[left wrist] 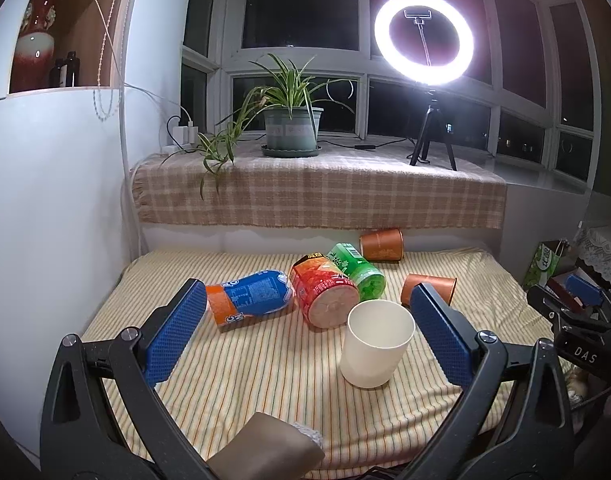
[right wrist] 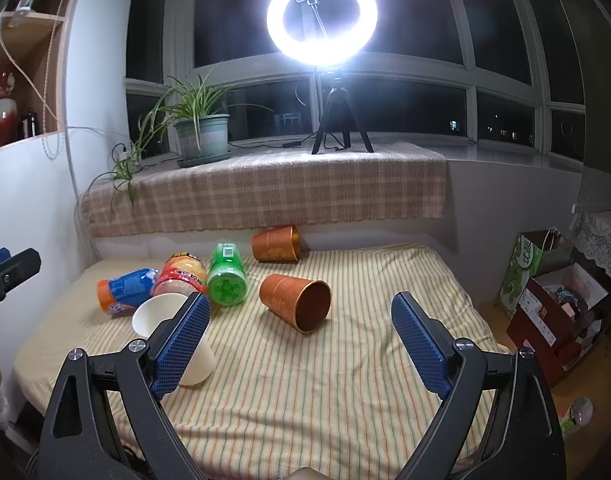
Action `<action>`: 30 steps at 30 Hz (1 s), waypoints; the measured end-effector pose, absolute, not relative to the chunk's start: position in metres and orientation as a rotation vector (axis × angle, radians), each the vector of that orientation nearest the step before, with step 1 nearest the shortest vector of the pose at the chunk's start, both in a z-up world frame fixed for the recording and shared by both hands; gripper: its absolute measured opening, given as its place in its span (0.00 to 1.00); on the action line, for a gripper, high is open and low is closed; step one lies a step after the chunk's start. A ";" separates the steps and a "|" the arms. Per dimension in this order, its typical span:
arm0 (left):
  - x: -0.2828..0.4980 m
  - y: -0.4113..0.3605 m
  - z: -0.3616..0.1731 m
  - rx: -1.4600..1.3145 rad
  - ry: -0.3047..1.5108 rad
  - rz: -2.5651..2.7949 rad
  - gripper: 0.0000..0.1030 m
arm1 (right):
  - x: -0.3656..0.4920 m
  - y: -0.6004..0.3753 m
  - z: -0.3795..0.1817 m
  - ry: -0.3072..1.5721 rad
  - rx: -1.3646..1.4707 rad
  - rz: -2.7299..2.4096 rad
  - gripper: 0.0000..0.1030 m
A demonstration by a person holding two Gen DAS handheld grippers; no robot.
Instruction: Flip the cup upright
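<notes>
White cup (left wrist: 375, 344): stood upright on the striped cloth (left wrist: 265, 372), between my left fingers, untouched.
My left gripper (left wrist: 305, 320): spread wide.
My right gripper (right wrist: 299, 332): wide too, facing a tipped orange cup (right wrist: 295, 302).

White cup (left wrist: 376, 343), two copper-brown patterned cups (right wrist: 295, 300), green bottle (left wrist: 357, 269), red-orange container (left wrist: 323, 292), blue-and-orange bottle (left wrist: 249, 297), yellow striped bed sheet (left wrist: 265, 368), beige plaid windowsill cloth (left wrist: 325, 196), blue textured fingers (left wrist: 173, 332).

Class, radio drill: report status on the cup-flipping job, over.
Left gripper open, empty. Right gripper open, empty. White cup upright; near orange cup and far orange cup on their sides. Green bottle lies alongside.
</notes>
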State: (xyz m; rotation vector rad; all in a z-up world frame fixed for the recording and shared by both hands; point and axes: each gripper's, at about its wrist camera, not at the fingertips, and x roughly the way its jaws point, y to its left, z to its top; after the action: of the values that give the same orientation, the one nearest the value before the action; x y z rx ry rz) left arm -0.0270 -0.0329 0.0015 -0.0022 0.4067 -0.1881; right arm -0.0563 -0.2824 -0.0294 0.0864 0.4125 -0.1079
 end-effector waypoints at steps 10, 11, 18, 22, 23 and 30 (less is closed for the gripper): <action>-0.026 -0.033 0.004 0.003 0.400 -0.177 1.00 | -0.055 -0.285 -0.030 0.415 0.085 -0.116 0.90; -0.026 -0.033 0.004 0.003 0.400 -0.177 1.00 | -0.055 -0.285 -0.030 0.415 0.085 -0.116 0.90; -0.026 -0.032 0.004 0.005 0.398 -0.177 1.00 | -0.055 -0.284 -0.030 0.415 0.084 -0.117 0.90; -0.022 -0.030 0.004 0.004 0.398 -0.175 1.00 | -0.054 -0.286 -0.032 0.419 0.086 -0.117 0.90; -0.023 -0.030 0.004 0.006 0.398 -0.176 1.00 | -0.053 -0.286 -0.032 0.420 0.086 -0.117 0.90; -0.021 -0.027 0.005 0.004 0.400 -0.177 1.00 | -0.052 -0.287 -0.034 0.426 0.086 -0.120 0.90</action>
State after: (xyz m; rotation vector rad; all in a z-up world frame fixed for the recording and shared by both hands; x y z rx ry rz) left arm -0.0215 -0.0275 0.0049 0.0044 0.4003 -0.1766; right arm -0.0518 -0.2866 -0.0342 0.0861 0.4264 -0.1200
